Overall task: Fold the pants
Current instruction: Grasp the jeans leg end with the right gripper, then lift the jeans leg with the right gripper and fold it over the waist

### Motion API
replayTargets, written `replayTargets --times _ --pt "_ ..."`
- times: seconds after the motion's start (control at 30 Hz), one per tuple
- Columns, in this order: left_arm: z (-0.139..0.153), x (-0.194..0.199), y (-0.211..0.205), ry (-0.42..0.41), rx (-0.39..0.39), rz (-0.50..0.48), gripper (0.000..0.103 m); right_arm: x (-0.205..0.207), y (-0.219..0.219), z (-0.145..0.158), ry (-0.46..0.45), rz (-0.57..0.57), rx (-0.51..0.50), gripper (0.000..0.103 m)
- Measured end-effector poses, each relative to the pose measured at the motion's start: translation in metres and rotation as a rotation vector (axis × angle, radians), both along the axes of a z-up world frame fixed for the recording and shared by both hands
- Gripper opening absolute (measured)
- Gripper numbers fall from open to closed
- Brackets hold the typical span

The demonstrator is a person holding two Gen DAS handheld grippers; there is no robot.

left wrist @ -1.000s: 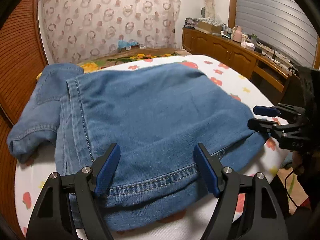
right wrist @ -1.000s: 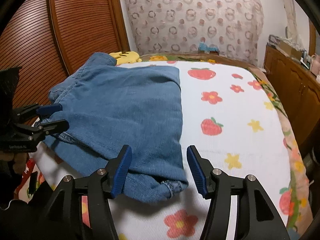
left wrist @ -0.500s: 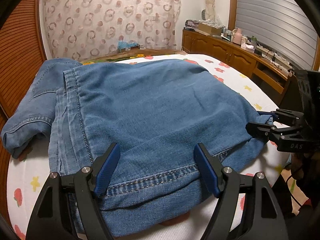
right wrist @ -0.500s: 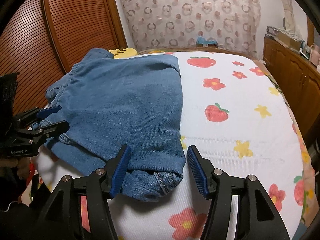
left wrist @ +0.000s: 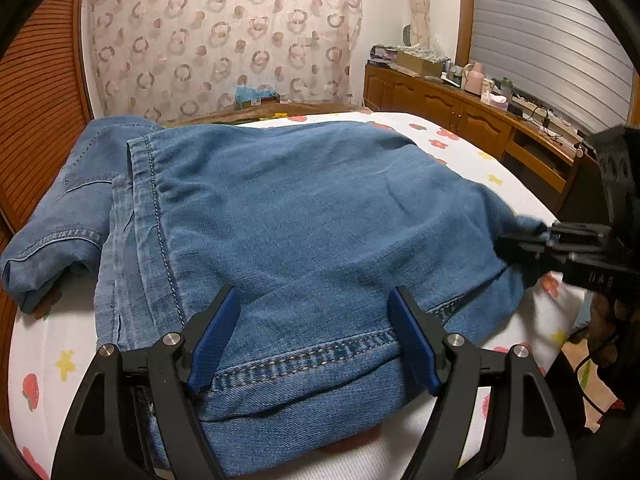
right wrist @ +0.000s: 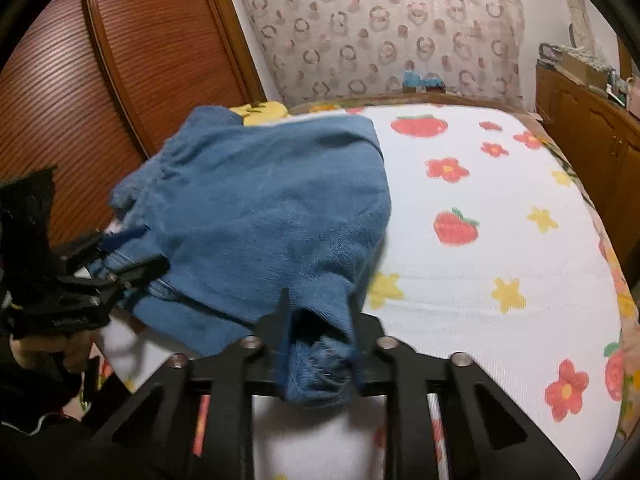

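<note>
Your right gripper point(right wrist: 316, 332) is closing on the jeans point(left wrist: 304, 216) corner (low in frame); your left gripper point(left wrist: 316, 340) gapes wide. Lift now and they'll skew.

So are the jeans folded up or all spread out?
Folded. The jeans lie doubled in layers on the bed, hems stacked at the near edge, one corner bunched in the closing right gripper.

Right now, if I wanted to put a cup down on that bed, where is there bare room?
The widest free patch is the white flower-and-strawberry bedspread between the folded blue denim pants and the brown wooden cabinets. A narrower strip lies bare at the pants' other side, towards the slatted wooden door. The near edge is crowded: the right gripper is closing on denim, the left gripper straddles the hem.
</note>
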State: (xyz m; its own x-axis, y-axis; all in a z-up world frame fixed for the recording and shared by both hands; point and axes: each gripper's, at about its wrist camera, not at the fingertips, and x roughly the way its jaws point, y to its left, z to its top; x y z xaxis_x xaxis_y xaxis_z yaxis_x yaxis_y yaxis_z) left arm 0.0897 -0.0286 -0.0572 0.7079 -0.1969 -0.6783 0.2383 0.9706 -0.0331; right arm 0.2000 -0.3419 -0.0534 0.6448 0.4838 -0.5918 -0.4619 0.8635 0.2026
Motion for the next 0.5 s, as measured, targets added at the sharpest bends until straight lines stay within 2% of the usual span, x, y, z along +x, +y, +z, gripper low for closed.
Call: replayTargets --times 0.17,0.3,0.5 --pt "0.018 -0.006 0.013 0.008 -0.06 0.008 0.076 -0.005 0.007 0.039 -0.103 0.0 0.029 0.016" --pt "0.044 -0.02 0.035 -0.045 -0.09 0.038 0.076 -0.006 0.021 0.07 -0.164 0.024 0.042 0.015" --pt "0.066 -0.039 0.078 -0.096 -0.082 0.106 0.076 -0.005 0.064 0.103 -0.227 0.096 0.046 0.015"
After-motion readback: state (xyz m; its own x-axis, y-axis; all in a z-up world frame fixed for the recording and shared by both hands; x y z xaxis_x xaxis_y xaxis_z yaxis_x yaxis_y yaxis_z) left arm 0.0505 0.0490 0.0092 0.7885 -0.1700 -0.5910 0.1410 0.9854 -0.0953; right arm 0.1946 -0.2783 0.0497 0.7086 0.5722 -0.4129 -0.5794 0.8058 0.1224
